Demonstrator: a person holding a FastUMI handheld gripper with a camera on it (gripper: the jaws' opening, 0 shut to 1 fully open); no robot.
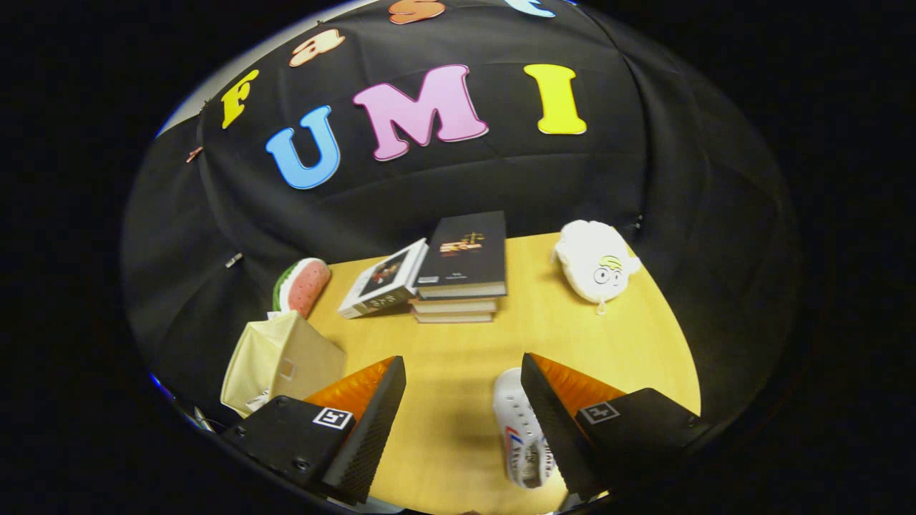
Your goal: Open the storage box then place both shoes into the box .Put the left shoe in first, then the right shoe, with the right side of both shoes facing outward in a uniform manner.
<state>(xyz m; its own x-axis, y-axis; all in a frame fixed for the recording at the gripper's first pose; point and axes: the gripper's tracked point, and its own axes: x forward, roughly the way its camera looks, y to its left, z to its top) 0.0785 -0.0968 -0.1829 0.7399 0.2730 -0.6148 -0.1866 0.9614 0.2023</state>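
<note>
My gripper hangs above the wooden table with its fingers wide open and nothing held between them. A white shoe with red and blue marks lies on the table just inside the right finger, which hides part of it. The pale yellow fabric storage box stands at the table's left edge, just beyond the left finger; I cannot tell how its top stands.
A stack of dark books sits at the back middle, with a white book leaning against it. A watermelon-slice toy lies behind the box. A white plush toy rests at the back right.
</note>
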